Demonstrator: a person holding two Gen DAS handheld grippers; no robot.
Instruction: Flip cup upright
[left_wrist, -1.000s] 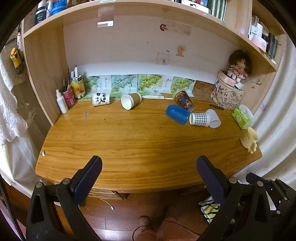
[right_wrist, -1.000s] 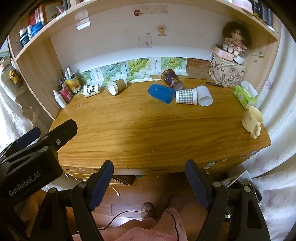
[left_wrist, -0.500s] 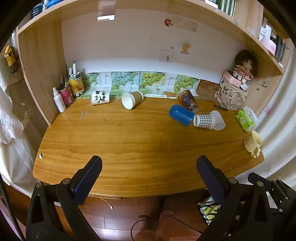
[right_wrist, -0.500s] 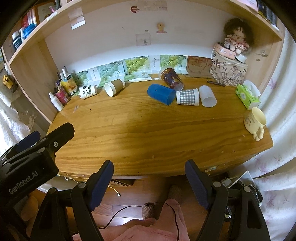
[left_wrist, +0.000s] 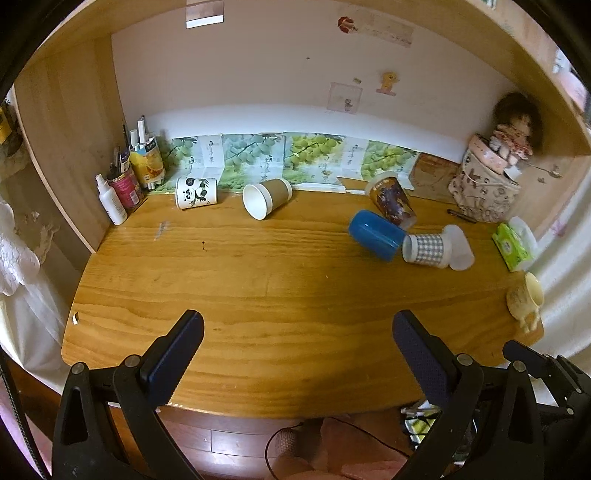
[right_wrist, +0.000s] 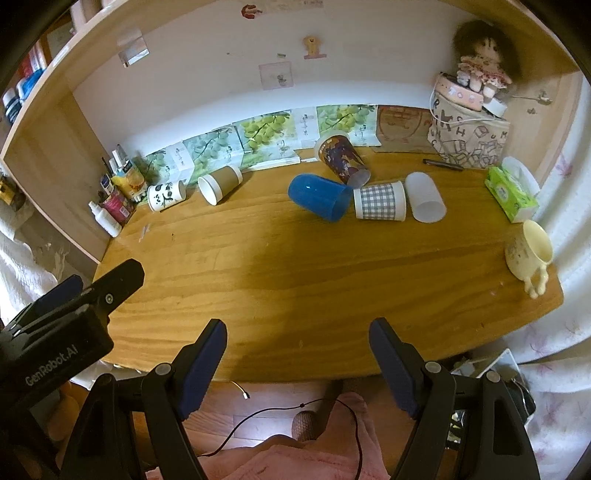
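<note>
Several cups lie on their sides at the back of the wooden desk (left_wrist: 258, 288): a panda cup (left_wrist: 195, 192), a brown paper cup (left_wrist: 266, 198), a dark printed cup (left_wrist: 392, 201), a blue cup (left_wrist: 376, 235), a checked cup (left_wrist: 426, 249) and a clear white cup (left_wrist: 460, 248). They show in the right wrist view too: blue (right_wrist: 319, 197), checked (right_wrist: 380, 201), brown (right_wrist: 219, 183). My left gripper (left_wrist: 295, 332) is open and empty over the desk's front edge. My right gripper (right_wrist: 297, 339) is open and empty, also at the front edge.
A cream mug (right_wrist: 528, 251) stands at the right edge. A green tissue pack (right_wrist: 511, 194), a patterned bag with a doll (right_wrist: 469, 133) and a pen (right_wrist: 443, 164) are at back right. Bottles and a pen pot (left_wrist: 123, 188) are at back left. Shelf walls flank the desk.
Both grippers have moved forward toward the desk; the desk and cups look nearer and larger. The jaws stay open. No cup has moved.
</note>
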